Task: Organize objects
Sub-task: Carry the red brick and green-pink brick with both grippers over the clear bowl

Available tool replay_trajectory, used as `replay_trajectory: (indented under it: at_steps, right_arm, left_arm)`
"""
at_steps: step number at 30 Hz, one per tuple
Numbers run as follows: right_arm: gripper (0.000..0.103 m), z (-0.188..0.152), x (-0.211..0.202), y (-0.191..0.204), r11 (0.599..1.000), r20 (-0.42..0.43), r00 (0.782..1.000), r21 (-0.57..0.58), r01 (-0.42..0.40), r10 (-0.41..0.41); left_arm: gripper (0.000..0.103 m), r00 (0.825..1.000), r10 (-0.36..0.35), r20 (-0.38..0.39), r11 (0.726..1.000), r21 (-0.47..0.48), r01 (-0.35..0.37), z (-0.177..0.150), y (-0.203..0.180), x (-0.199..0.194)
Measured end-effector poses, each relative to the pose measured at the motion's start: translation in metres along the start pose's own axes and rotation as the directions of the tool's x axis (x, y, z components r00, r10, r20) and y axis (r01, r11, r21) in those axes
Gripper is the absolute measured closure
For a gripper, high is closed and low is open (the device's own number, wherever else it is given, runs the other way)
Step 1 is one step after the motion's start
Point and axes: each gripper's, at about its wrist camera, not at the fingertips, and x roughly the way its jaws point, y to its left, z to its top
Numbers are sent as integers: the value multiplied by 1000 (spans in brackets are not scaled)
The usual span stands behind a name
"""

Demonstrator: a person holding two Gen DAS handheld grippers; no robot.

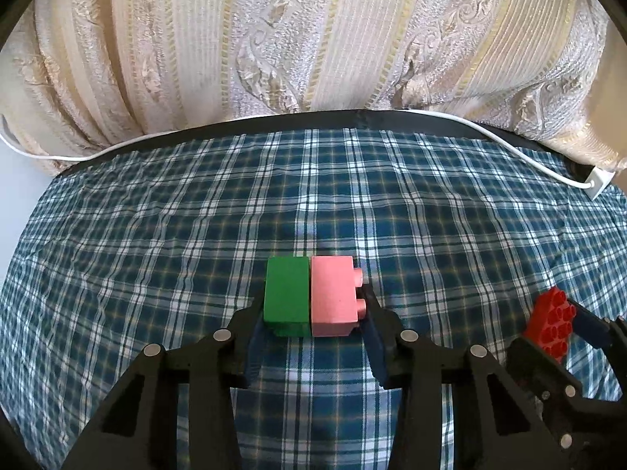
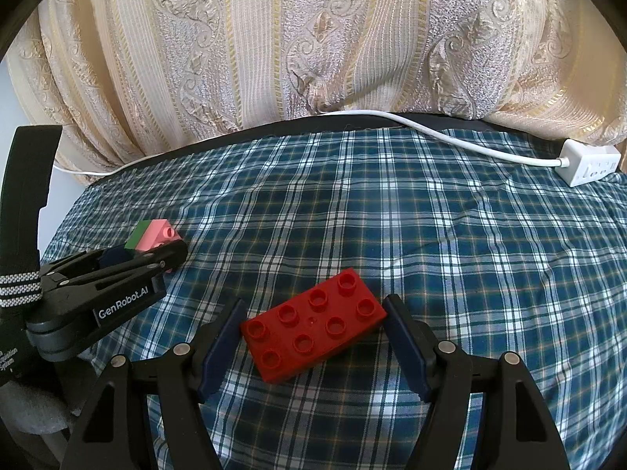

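Note:
A green brick (image 1: 286,291) and a pink brick (image 1: 334,295) are joined side by side, studs pointing right. My left gripper (image 1: 313,313) is shut on this pair, fingers pressing its two ends; the pair also shows in the right wrist view (image 2: 151,235). A flat red brick with several studs (image 2: 313,323) lies on the plaid cloth (image 2: 450,254) between the fingers of my right gripper (image 2: 313,337), which is open; a gap shows on each side. The red brick also shows at the right of the left wrist view (image 1: 550,323).
A white power strip (image 2: 589,166) with a white cable (image 2: 431,129) lies at the table's far right edge. A patterned beige curtain (image 2: 313,39) hangs behind the table. The left gripper's body (image 2: 98,293) sits close to the left of the right gripper.

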Motion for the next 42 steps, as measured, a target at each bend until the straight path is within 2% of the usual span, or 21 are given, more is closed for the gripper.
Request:
replay_trajectory:
  at_steps: [9, 19, 35, 42]
  right_arm:
    - [28, 0, 0, 0, 1000, 0, 1000, -1, 1, -1]
    - [28, 0, 0, 0, 1000, 0, 1000, -1, 1, -1]
    - [28, 0, 0, 1, 1000, 0, 1000, -1, 2, -2]
    - [29, 0, -1, 0, 1000, 3, 1000, 5, 1, -1]
  left_arm:
    - [59, 999, 25, 33, 1000, -5, -25, -5, 3, -24]
    - [59, 998, 18, 54, 1000, 13, -19, -5, -5, -44]
    - [59, 994, -16, 110, 1000, 21, 14, -13, -16, -90]
    - [59, 993, -29, 118, 999, 26, 26, -29, -19, -109]
